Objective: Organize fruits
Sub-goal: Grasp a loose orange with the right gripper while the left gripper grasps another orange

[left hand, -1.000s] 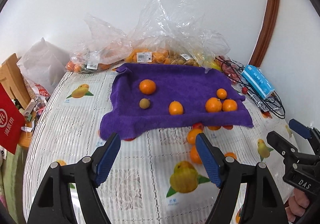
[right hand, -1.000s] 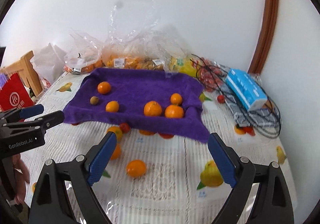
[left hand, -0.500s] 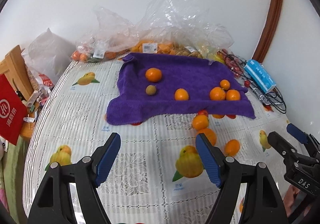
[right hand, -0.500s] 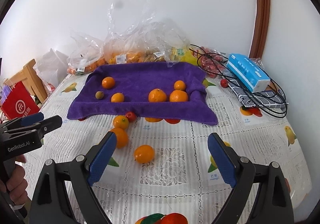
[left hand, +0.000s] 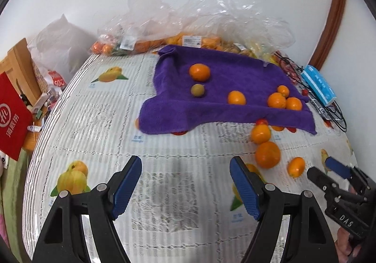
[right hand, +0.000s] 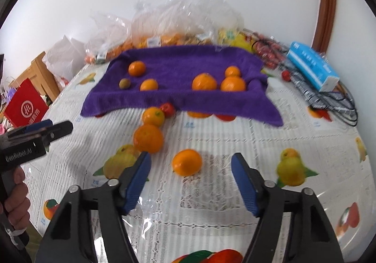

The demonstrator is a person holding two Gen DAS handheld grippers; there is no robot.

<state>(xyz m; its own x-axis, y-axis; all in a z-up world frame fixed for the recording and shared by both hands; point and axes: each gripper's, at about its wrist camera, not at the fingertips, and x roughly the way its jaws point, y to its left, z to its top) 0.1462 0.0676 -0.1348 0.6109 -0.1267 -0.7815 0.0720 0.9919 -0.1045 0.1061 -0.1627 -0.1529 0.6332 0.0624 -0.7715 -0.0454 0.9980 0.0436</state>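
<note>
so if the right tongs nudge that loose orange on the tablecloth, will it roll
Probably. The round orange fruit lies free on the glossy plastic tablecloth, ahead of the right tongs, so an off-centre touch would likely send it rolling. Its smooth peel may slip in the blue pads unless gripped squarely.

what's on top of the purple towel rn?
On the purple towel: five oranges and one small greenish-brown fruit. Its front hem half-covers orange-red shapes; real fruit or tablecloth print, can't tell.
</note>
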